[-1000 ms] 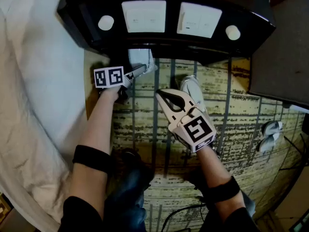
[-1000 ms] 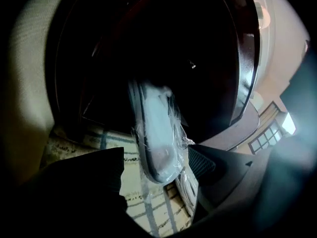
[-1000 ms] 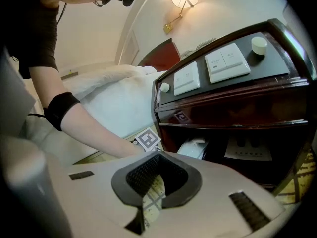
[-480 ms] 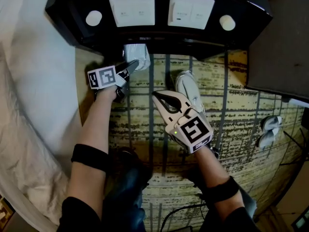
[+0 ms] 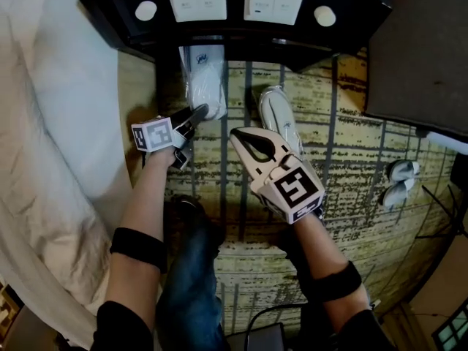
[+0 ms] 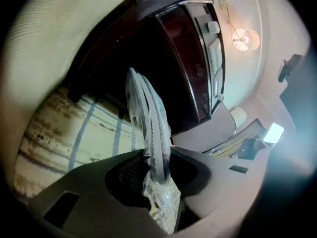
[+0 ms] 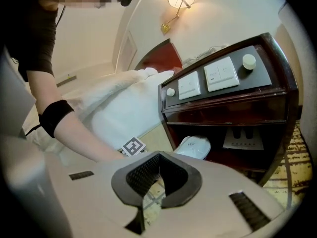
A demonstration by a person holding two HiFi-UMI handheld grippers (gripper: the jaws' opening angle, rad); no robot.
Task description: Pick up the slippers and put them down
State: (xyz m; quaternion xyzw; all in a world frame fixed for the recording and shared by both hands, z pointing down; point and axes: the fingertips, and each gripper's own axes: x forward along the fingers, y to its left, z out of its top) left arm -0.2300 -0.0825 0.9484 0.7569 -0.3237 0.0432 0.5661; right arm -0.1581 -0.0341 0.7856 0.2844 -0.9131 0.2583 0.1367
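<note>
A white slipper in clear wrap sticks out from under the dark nightstand, and my left gripper is shut on its near end. Its jaws have just been closing with this slipper between them. In the left gripper view the slipper shows edge-on and runs away from the left gripper over the carpet. A second white slipper lies on the carpet just right of my right gripper, which is shut and holds nothing. From the right gripper I see the held slipper below the nightstand shelf.
A white bed cover fills the left side. The nightstand top carries two switch panels and round knobs. Another pale pair lies on the patterned carpet at the right. My knees are close below the grippers.
The left gripper's jaws closed on the wrapped slipper and drew it back out from under the nightstand. The right gripper rose a little and stayed shut.
</note>
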